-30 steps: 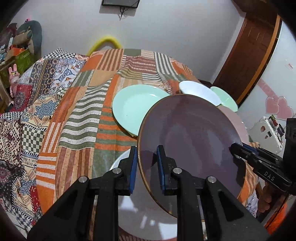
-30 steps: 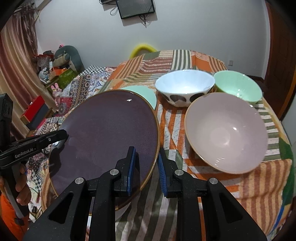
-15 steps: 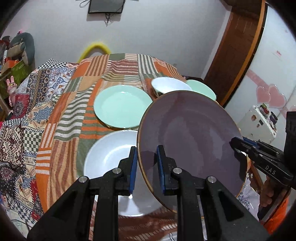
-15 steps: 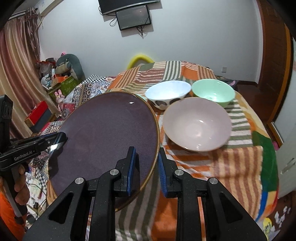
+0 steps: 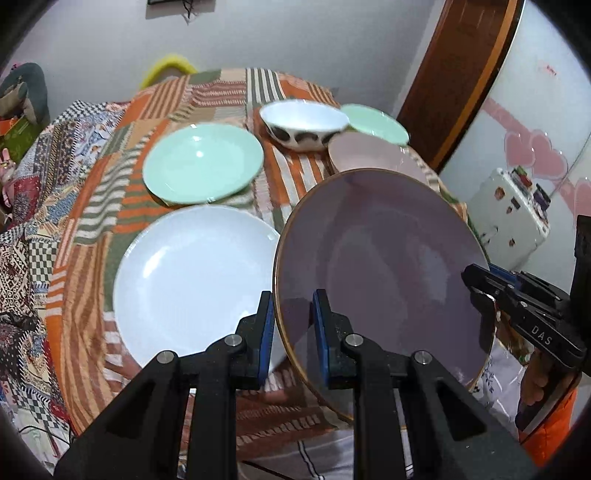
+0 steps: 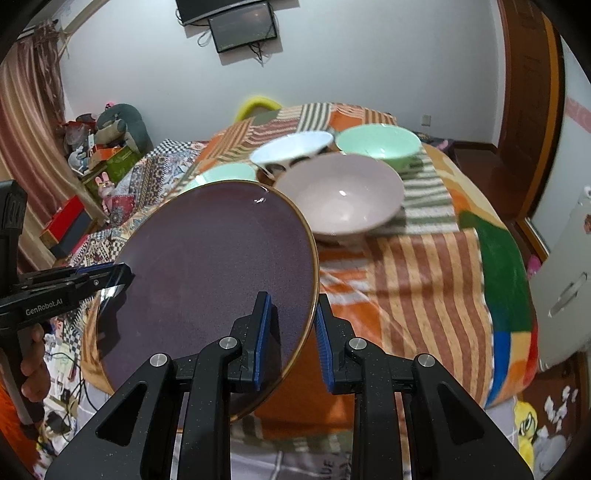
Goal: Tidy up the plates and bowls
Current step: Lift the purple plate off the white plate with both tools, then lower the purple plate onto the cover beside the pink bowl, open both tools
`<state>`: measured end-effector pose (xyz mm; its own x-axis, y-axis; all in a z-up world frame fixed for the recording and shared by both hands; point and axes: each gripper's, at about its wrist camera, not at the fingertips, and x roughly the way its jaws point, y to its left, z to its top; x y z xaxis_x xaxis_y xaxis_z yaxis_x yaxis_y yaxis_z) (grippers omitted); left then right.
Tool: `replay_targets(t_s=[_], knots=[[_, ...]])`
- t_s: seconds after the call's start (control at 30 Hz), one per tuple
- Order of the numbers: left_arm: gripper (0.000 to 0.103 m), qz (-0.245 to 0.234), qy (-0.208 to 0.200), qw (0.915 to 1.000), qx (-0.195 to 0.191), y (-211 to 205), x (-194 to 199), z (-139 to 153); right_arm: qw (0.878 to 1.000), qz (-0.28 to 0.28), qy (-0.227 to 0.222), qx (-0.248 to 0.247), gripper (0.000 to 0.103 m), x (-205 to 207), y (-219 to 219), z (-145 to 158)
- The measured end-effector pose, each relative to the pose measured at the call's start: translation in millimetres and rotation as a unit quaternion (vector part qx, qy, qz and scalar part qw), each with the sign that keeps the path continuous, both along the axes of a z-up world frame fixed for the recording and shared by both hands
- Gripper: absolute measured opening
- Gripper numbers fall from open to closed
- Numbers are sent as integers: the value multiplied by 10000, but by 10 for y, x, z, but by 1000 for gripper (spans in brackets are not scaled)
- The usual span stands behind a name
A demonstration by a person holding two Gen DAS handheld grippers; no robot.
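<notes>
- Purple plate (image 5: 380,266), left wrist view: fills centre-right of frame, tilted, lifted above the desk (image 5: 92,236); left gripper (image 5: 293,332) jaws clenched on its lower-left rim, right gripper (image 5: 476,284) pinching the rim at far right.
- White plate (image 5: 192,280) lies flat centre-left, just beside the purple one; green plate (image 5: 203,168) above it; spotted bowl (image 5: 304,123), pink bowl (image 5: 373,155) and green bowl (image 5: 373,122) upper centre-right.
- Likely step: stack purple onto a plate. Level it first, centre over the target, lower flat, let go with both sides together so the rim doesn't clack or slide.
- Writing: "DAS" on right gripper body, lower right.
- Right wrist view: purple plate (image 6: 207,280) centre-left, right gripper (image 6: 293,332) jaws grasping its right rim; left gripper (image 6: 118,277) grips the left edge.
- Pink bowl (image 6: 343,195) centre; green bowl (image 6: 380,144) and spotted bowl (image 6: 291,151) above.
- Writing: "GenRobot.AI" on left gripper, left edge. Wall screen (image 6: 243,26) at top, nothing readable.
</notes>
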<state>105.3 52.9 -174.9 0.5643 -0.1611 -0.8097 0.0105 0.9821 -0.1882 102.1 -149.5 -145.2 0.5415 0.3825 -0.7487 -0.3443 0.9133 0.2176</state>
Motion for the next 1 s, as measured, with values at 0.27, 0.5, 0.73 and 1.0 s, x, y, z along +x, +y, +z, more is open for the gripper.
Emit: replay_targets(t_s=[0.27,0.5,0.73,1.0], knots=[[20,-178,433,9989,52,-246,108,-281,9994,-166,308,-7,22,-24,-251,-250],[20,-216,654,9976,120,-379,256,-449,9981,-280,550,21,22,15,-388,-432],[20,-264,822,9961,200,-463,394,-607,9969,-359,706,29,22,70,-464,-553],[20,-268,841,9959,200,-486,505,-686,9957,-428,821,-7,22,112,-531,-640]])
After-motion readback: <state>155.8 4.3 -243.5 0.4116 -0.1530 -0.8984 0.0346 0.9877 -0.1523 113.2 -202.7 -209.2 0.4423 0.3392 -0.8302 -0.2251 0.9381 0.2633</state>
